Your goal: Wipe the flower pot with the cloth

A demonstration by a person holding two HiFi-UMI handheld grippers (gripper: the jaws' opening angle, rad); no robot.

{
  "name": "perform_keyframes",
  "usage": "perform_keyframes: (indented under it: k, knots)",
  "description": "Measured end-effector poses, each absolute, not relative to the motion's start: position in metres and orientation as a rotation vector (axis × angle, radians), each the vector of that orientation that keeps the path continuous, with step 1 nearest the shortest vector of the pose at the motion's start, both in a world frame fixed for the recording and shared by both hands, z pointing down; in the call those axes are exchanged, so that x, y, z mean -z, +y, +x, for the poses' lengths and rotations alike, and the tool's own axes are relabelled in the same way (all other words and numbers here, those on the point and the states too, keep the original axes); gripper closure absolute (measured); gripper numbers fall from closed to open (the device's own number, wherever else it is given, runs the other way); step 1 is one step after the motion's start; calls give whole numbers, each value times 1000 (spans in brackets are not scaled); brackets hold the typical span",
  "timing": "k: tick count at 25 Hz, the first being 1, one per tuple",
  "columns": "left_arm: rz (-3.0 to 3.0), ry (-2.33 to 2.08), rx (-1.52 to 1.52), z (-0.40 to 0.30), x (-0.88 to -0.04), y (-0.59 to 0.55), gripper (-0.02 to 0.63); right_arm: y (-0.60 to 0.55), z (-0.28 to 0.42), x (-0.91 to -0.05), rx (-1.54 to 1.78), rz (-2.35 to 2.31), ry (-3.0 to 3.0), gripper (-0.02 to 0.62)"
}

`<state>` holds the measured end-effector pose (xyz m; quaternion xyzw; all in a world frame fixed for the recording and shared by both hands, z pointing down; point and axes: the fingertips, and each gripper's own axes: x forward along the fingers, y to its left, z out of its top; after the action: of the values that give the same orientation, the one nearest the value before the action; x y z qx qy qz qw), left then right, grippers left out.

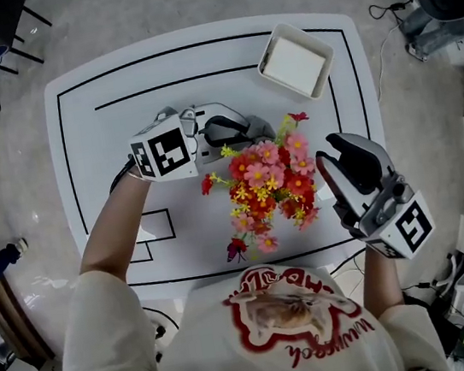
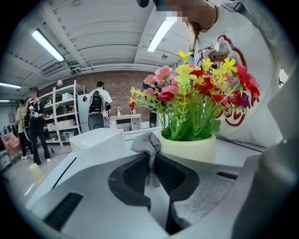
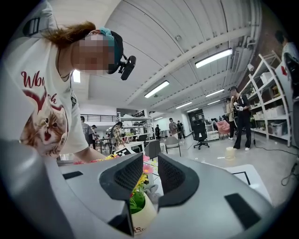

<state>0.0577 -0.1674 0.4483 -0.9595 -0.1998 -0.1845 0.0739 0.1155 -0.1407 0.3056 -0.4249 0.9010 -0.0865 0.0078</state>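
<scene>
Head view: flower pot (image 1: 267,185) mid tabletop (image 1: 117,111). My left gripper (image 1: 245,128) is just left of the pot, right gripper (image 1: 335,149) just right of it.
Left gripper view: fingers narrow, pinching grey cloth (image 2: 148,147) just beside the pot.
Right gripper view: fingers wide, gripping nothing, pot low between them.

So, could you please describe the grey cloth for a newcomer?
On the white table, find the cream pot of red, pink and yellow flowers. Beside its rim, the crumpled grey cloth is pinched in the left gripper: the only soft, limp thing there.
</scene>
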Motion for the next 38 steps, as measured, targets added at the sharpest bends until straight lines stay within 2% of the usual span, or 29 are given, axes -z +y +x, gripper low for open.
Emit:
perform_keyframes:
  k: [38]
  knots:
    - [-3001,-225,614,14,-449,-147,565,-100,107,-275,174,-1305,2801,505]
